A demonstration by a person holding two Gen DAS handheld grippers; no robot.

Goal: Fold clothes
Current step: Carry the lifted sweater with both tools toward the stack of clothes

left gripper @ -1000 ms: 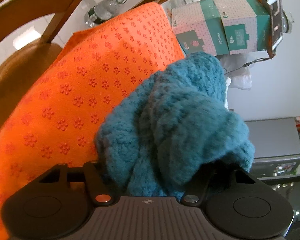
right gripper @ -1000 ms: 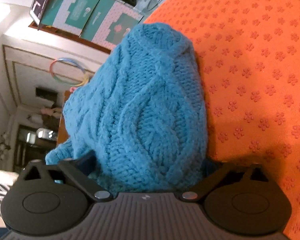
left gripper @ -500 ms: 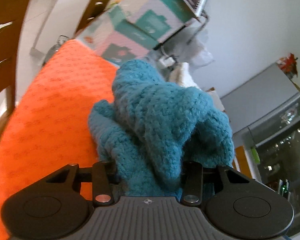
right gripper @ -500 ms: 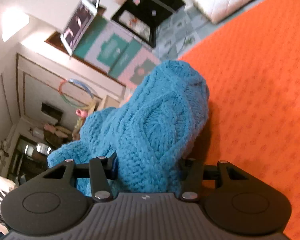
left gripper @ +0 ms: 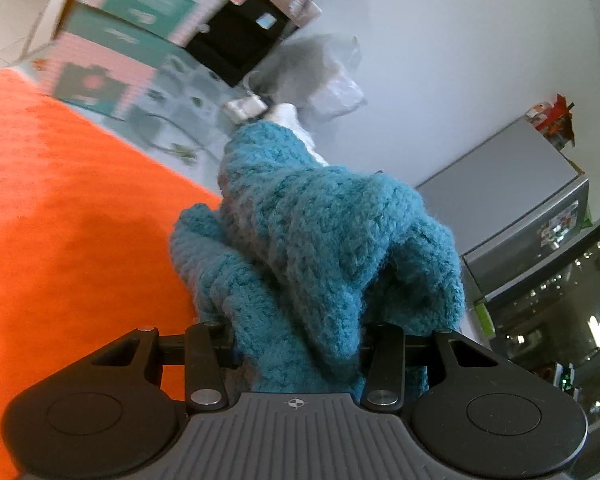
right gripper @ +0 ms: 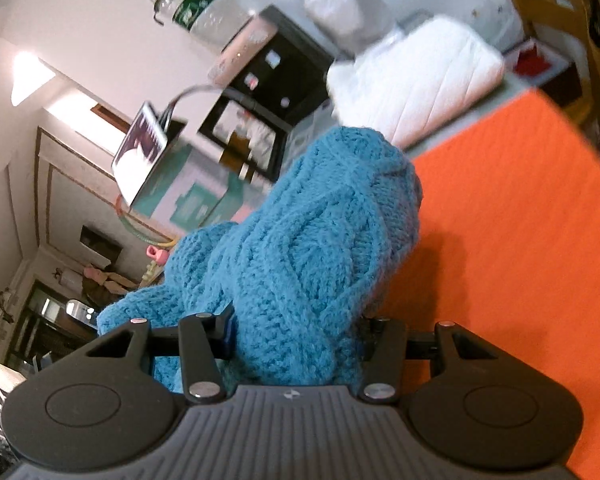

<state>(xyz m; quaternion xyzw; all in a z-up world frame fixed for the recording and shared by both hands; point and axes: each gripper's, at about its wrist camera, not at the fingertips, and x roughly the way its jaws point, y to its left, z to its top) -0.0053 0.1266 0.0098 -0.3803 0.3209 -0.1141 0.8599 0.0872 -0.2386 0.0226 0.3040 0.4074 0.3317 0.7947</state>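
A thick teal knitted sweater (left gripper: 312, 240) fills the middle of the left wrist view and is bunched between the fingers of my left gripper (left gripper: 298, 344), which is shut on it. The same sweater (right gripper: 308, 248) shows in the right wrist view, bunched in my right gripper (right gripper: 296, 340), which is shut on it too. Both grippers hold the sweater up above the orange mat (left gripper: 60, 216), also seen in the right wrist view (right gripper: 512, 248). The fingertips are hidden in the knit.
Pink and teal boxes (left gripper: 112, 60) and a black appliance (left gripper: 240, 40) stand beyond the mat's far edge. A white quilted pack (right gripper: 416, 80) and a plastic bottle (right gripper: 192, 8) lie near them. A grey fridge (left gripper: 512, 208) stands against the wall.
Both grippers have lifted and tilted upward with the sweater. The mat has dropped lower in both views and more of the wall and the room shows.
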